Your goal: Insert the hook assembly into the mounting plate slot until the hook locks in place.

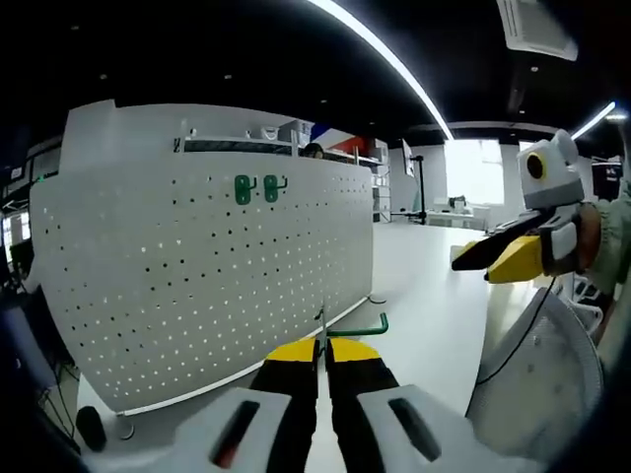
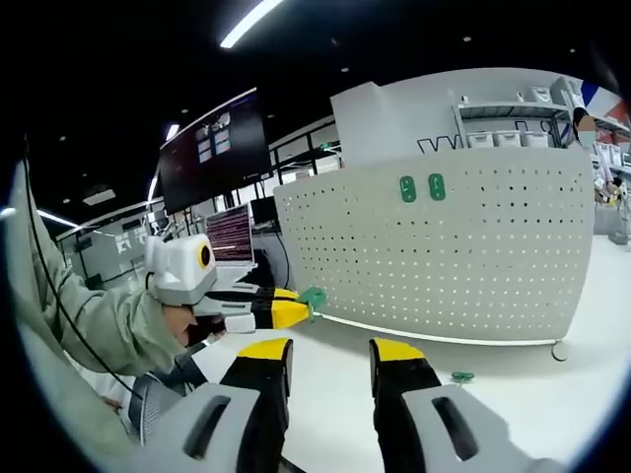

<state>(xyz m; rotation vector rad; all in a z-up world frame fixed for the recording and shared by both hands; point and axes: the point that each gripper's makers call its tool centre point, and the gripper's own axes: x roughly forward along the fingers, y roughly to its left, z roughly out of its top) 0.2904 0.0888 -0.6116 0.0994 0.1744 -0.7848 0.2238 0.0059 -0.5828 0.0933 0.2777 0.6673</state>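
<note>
Hook (image 1: 360, 325): green, bent rod

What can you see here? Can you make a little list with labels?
board: white pegboard standing upright on a white table
hooks on board: two green hooks side by side near the top
left gripper: jaws shut on a green hook
right gripper: jaws open, holding nothing
loose part: small green piece lying on the table beside the right gripper
step reached: held hook not yet in the board
</note>
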